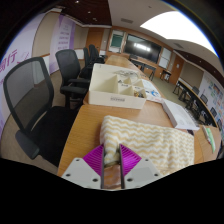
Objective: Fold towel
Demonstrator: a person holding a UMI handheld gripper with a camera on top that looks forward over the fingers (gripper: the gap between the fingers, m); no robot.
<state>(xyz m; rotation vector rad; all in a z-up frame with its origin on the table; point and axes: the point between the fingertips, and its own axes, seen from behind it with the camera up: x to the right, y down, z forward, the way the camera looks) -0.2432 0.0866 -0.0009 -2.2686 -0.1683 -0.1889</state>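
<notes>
A cream towel (152, 141) with a pale zigzag pattern lies partly bunched on the wooden table (84, 131), just ahead of the fingers and off to their right. My gripper (112, 153) is low over the table at the towel's near left edge. Its purple pads (97, 158) stand close together with that edge of the towel pinched between their tips. Bare table wood shows in the narrow gap further back between the fingers.
A white open box (113, 88) with items inside stands on the table beyond the towel. Papers (185, 116) lie to its right. Black office chairs (36, 102) stand along the table's left side, with more tables and a wall screen (137, 46) further back.
</notes>
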